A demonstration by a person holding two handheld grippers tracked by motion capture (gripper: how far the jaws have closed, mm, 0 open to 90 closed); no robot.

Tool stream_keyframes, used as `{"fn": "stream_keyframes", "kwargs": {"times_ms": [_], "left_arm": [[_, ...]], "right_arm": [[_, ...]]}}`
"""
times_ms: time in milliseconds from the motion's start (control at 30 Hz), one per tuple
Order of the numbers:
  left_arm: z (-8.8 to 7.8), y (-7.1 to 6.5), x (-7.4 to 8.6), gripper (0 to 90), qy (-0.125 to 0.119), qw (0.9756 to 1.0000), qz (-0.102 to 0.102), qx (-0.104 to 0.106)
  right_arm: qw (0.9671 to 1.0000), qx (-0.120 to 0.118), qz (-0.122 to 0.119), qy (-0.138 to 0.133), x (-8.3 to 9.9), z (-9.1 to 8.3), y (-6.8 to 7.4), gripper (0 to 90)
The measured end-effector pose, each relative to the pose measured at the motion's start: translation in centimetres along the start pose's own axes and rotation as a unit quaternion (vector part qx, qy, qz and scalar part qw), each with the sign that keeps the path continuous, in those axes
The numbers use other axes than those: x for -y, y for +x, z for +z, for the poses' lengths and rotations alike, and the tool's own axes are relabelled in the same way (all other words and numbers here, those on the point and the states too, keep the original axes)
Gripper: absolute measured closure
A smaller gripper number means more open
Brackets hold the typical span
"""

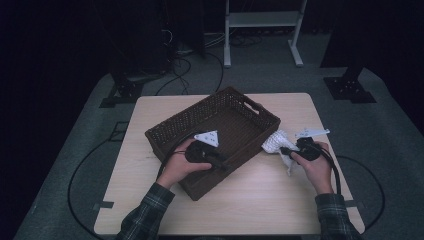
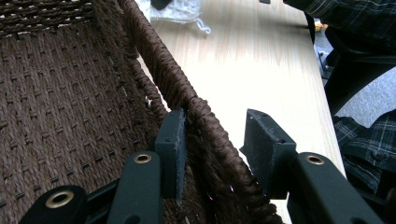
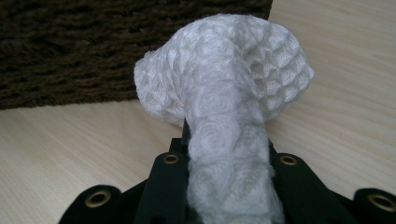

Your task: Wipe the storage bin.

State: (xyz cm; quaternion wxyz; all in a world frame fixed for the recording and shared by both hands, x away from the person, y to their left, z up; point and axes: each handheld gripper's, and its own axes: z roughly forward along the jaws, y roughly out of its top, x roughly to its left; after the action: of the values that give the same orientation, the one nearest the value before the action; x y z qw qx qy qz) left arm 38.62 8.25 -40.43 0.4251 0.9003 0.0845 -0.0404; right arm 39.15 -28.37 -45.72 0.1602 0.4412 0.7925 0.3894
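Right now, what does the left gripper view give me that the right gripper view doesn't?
Left gripper view: the left gripper straddles the basket's near wall, one of its fingers inside touching the weave, the other standing off outside. Right gripper view: the right gripper shut on the white netted cloth, which bulges past the fingers. Both show the brown woven basket and the light wooden table.

The person wears a dark plaid flannel shirt — both sleeves (image 1: 150, 212) cuffed at the wrist. Each hand carries a black gripper: the left gripper (image 2: 215, 140) has flat matte jaws on arms set with brass-ringed rivets, and the right gripper (image 3: 229, 154) matches it. A black cable (image 1: 336, 175) trails back — a pale three-cornered plate (image 1: 207, 137) tops the left one.
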Motion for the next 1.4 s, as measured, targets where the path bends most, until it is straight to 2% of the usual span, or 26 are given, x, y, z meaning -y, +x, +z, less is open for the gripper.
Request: {"fn": "stream_keyframes", "kwargs": {"times_ms": [233,400,867,1033,1400], "left_arm": [[0.0,0.0,0.0,58.5,0.000,1.0000,0.001,-0.001],[0.0,-0.1,-0.1,58.9,0.000,1.0000,0.000,-0.004],[0.0,-0.1,0.0,58.8,0.000,1.0000,0.000,-0.004],[0.0,-0.1,0.0,58.7,0.000,1.0000,0.000,-0.004],[0.0,-0.1,0.0,58.7,0.001,1.0000,0.000,-0.004]], "right_arm": [[0.9997,-0.003,-0.002,-0.024,-0.6,-0.9,0.3,74.6],[0.9995,-0.006,0.000,-0.032,-0.7,-1.5,0.3,74.6],[0.9983,-0.011,-0.015,-0.056,-1.6,-2.8,1.2,74.5],[0.9986,-0.015,-0.015,-0.049,-1.5,-2.5,1.2,74.5],[0.9998,-0.015,-0.008,-0.007,-0.5,-0.6,0.8,74.4]]}}
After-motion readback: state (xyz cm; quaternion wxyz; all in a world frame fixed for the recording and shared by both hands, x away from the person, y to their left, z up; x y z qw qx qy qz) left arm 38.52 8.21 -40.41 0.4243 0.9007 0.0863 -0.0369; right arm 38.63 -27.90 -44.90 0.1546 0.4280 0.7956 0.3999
